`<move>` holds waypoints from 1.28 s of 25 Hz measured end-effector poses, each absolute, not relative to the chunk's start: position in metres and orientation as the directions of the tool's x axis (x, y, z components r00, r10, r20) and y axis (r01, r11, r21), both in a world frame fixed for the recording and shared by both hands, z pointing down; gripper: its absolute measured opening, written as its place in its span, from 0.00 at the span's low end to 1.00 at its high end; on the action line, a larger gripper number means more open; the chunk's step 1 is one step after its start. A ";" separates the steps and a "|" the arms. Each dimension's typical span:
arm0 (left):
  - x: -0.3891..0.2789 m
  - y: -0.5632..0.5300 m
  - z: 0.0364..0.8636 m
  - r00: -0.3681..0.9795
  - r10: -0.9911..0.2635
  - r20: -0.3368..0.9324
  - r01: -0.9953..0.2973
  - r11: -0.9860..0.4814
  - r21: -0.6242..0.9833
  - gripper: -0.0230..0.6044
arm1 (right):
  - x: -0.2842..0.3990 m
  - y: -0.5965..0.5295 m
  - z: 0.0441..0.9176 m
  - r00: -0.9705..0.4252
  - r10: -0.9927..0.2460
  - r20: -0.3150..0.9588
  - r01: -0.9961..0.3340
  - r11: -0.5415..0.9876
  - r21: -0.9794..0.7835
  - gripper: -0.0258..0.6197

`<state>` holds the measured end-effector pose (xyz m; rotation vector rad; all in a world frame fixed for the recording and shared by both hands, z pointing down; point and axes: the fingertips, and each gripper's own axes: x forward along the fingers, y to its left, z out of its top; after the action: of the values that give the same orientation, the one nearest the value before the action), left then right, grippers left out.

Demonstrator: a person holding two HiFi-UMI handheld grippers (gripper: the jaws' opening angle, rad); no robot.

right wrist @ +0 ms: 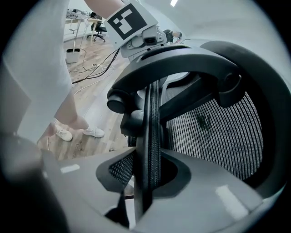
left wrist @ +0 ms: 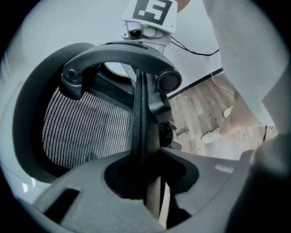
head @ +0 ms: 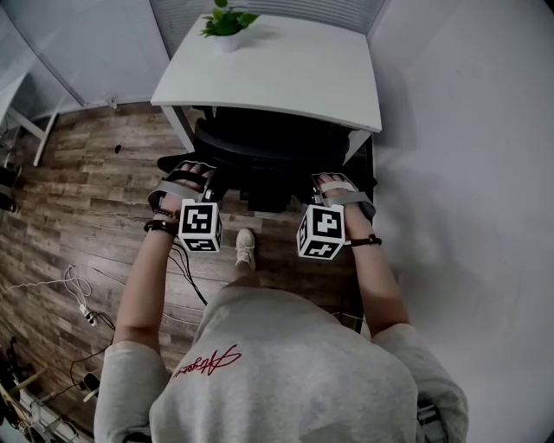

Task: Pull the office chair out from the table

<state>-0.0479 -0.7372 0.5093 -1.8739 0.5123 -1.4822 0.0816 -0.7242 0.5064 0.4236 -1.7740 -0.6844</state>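
A black office chair [head: 260, 147] with a mesh back stands tucked under a white table [head: 286, 73]. In the head view my left gripper [head: 206, 180] holds the left side of the backrest and my right gripper [head: 318, 187] holds the right side. The left gripper view shows the left gripper [left wrist: 145, 169] shut on the thin edge of the backrest frame [left wrist: 140, 113], with the mesh [left wrist: 86, 132] to the left. In the right gripper view the right gripper [right wrist: 148, 175] is shut on the opposite backrest edge [right wrist: 152, 123]. The seat and base are hidden beneath the table.
A potted plant [head: 227, 24] sits at the table's far edge. A pale wall [head: 467, 173] runs close along the right. Cables [head: 78, 294] lie on the wooden floor at the left. The person's shoe [head: 246, 248] is just behind the chair.
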 end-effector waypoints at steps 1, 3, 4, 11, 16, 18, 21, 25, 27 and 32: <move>-0.047 -0.736 0.509 0.269 -0.676 0.686 0.107 -0.686 -0.719 0.18 | 0.083 -0.722 0.507 -0.303 -0.598 0.742 0.055 0.767 0.640 0.18; -0.044 -0.733 0.510 0.267 -0.676 0.687 0.108 -0.687 -0.718 0.18 | 0.085 -0.719 0.508 -0.304 -0.598 0.742 0.054 0.767 0.640 0.18; -0.044 -0.729 0.512 0.267 -0.674 0.689 0.107 -0.690 -0.716 0.18 | 0.086 -0.716 0.510 -0.305 -0.597 0.742 0.053 0.767 0.639 0.18; -0.041 -0.707 0.512 0.277 -0.676 0.683 0.106 -0.685 -0.721 0.18 | 0.087 -0.695 0.509 -0.306 -0.598 0.741 0.055 0.766 0.641 0.18; -0.042 -0.693 0.514 0.269 -0.674 0.688 0.101 -0.691 -0.716 0.18 | 0.088 -0.680 0.510 -0.307 -0.593 0.745 0.055 0.770 0.636 0.18; -0.040 -0.687 0.515 0.269 -0.677 0.685 0.102 -0.687 -0.720 0.18 | 0.090 -0.673 0.512 -0.308 -0.597 0.740 0.057 0.765 0.641 0.18; -0.037 -0.679 0.516 0.264 -0.672 0.692 0.099 -0.695 -0.713 0.18 | 0.092 -0.666 0.513 -0.307 -0.585 0.750 0.051 0.777 0.627 0.18; -0.039 -0.678 0.516 0.259 -0.669 0.696 0.099 -0.699 -0.708 0.18 | 0.091 -0.664 0.514 -0.303 -0.571 0.763 0.043 0.791 0.610 0.18; -0.040 -0.678 0.517 0.260 -0.670 0.695 0.102 -0.697 -0.710 0.18 | 0.090 -0.663 0.514 -0.303 -0.571 0.763 0.038 0.792 0.609 0.18; -0.043 -0.675 0.524 0.250 -0.666 0.703 0.096 -0.705 -0.702 0.18 | 0.085 -0.662 0.516 -0.313 -0.570 0.760 0.036 0.792 0.609 0.18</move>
<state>-0.0426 -0.6752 0.5240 -1.8820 0.5190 -1.5159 0.0853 -0.6620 0.5155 0.4117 -1.8005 -0.6382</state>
